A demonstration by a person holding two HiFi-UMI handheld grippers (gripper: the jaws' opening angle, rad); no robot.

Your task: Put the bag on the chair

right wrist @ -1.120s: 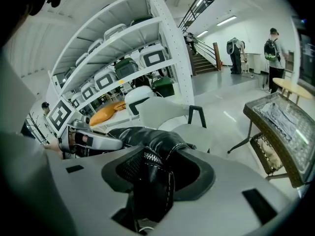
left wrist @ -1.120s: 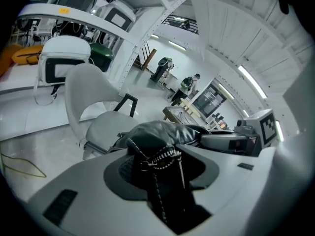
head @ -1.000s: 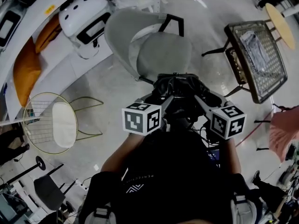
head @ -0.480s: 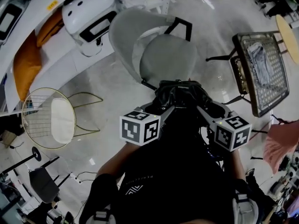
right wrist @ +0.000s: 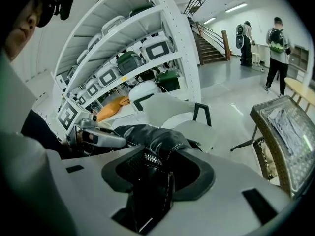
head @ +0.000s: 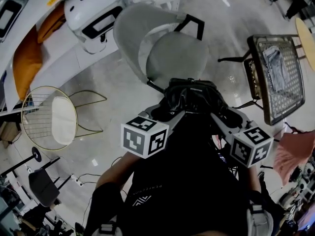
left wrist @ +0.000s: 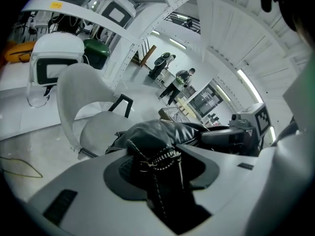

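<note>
Black bag (head: 192, 95) gripped at both ends, just short of the grey chair (head: 174, 58).
Head view: the bag runs crosswise between left gripper (head: 171, 113) and right gripper (head: 216, 114). Left gripper view: jaws pinch its zippered end. Right gripper view: jaws pinch the opposite end.

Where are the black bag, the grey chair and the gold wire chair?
black bag (head: 192, 93): head view, on its creased leather top.
grey chair (head: 177, 58): head view, middle of the seat.
gold wire chair (head: 61, 122): head view, on its white seat pad.
</note>
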